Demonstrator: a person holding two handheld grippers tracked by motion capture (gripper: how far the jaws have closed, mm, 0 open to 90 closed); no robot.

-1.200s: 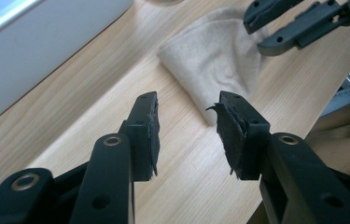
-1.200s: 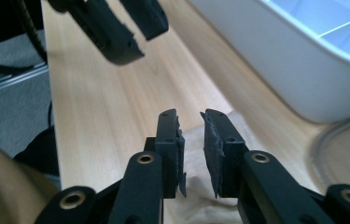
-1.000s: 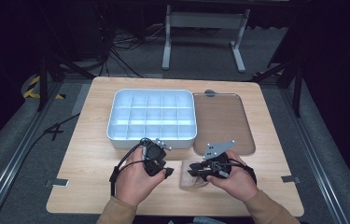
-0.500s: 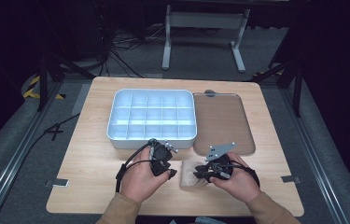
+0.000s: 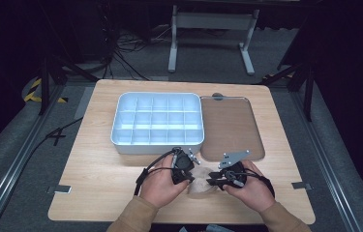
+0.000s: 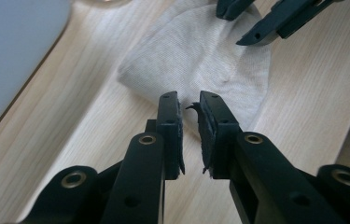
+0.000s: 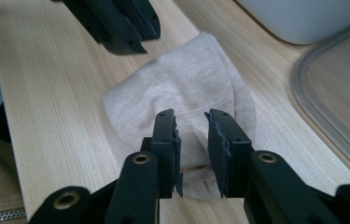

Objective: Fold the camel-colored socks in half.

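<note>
At the near edge of the table (image 5: 97, 193), between the two hands, lies a folded beige sock (image 5: 201, 186), flat on the wood, just in front of the white compartment tray (image 5: 157, 145) and the brown lid (image 5: 230, 125) beside it.

Left tool (image 6: 189, 100): jaws nearly together, a narrow gap between the pads, tips at the sock's near edge. They have just been closing. A wisp of fabric seems to sit at the tips; whether the pads actually pinch the sock, I cannot tell.

Right tool (image 7: 190, 116): jaws apart by a moderate gap, poised over the sock's near fold with cloth visible between them; pads not pressing on it. They have just been opening slightly.

Versus one second ago, high view: the left hand (image 5: 162, 181) has shifted toward the person and lower, away from the tray's front wall and onto the sock's left side. The right hand (image 5: 247, 186) sits a little lower. Sock, tray and lid lie where they were.
</note>
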